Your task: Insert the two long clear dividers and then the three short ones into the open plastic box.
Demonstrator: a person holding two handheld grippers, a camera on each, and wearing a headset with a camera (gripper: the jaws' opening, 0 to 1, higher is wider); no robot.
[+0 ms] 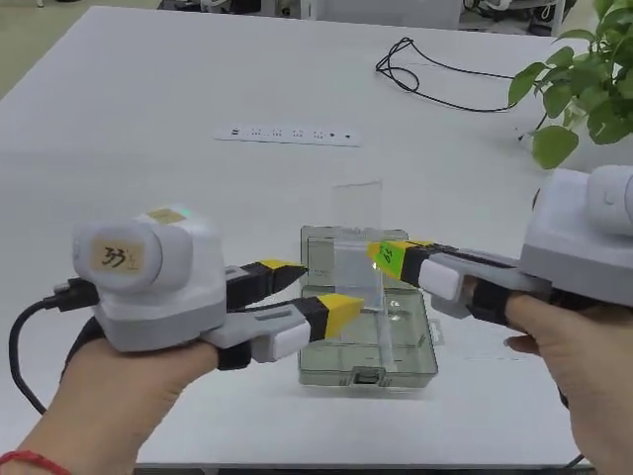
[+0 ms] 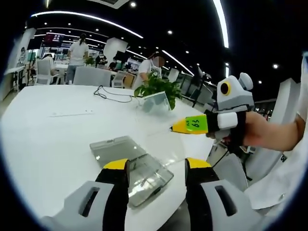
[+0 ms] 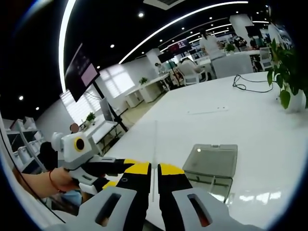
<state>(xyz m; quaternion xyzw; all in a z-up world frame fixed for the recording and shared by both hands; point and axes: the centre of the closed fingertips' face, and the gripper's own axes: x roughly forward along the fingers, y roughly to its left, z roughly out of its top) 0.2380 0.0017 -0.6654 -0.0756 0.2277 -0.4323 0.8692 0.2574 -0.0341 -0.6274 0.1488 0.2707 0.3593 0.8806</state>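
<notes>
Left tongs [image 1: 312, 289]: spread wide, holding nothing, touching nothing, poised at the left side of the open plastic box [image 1: 321, 368].
Right tongs [image 3: 154, 169]: pressed together on a clear divider [image 1: 357, 220], which stands on end over the box. Contact between its lower edge and the box: cannot tell.
Box: on the white table [image 1: 148, 99], lid folded back.

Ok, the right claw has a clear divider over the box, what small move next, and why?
Probably ease the right claw straight down so the clear divider seats in the box. It stands upright over the open box, pinched in that claw. The left claw is open beside the box, free to steady it.
</notes>
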